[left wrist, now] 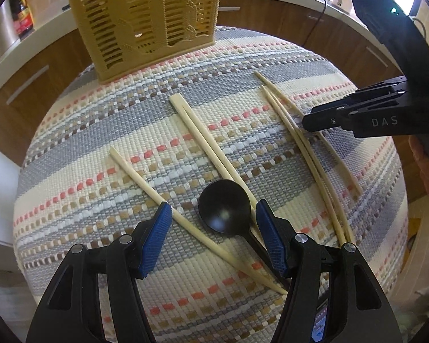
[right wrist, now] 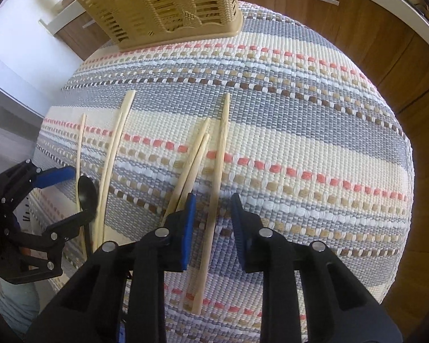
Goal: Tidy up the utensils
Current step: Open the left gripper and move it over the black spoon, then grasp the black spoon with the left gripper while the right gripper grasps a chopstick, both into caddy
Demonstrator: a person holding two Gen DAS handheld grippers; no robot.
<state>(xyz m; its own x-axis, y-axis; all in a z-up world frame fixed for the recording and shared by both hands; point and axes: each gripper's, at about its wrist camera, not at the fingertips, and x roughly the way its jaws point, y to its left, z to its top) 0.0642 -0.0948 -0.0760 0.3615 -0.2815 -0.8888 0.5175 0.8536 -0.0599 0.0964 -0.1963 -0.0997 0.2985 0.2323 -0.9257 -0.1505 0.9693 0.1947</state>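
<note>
Right gripper point(right wrist: 211, 223), spread, straddles a single chopstick point(right wrist: 218, 171) whose long axis points toward the utensil basket point(right wrist: 168, 8); left gripper point(left wrist: 213, 228), spread, brackets the black spoon point(left wrist: 224, 208).

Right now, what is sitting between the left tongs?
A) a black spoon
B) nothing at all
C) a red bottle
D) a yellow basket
A: in the left wrist view the black spoon lies on the striped mat in the gap of the left tongs, whose blue pads stand apart on either side of its bowl without pressing on it.
</note>
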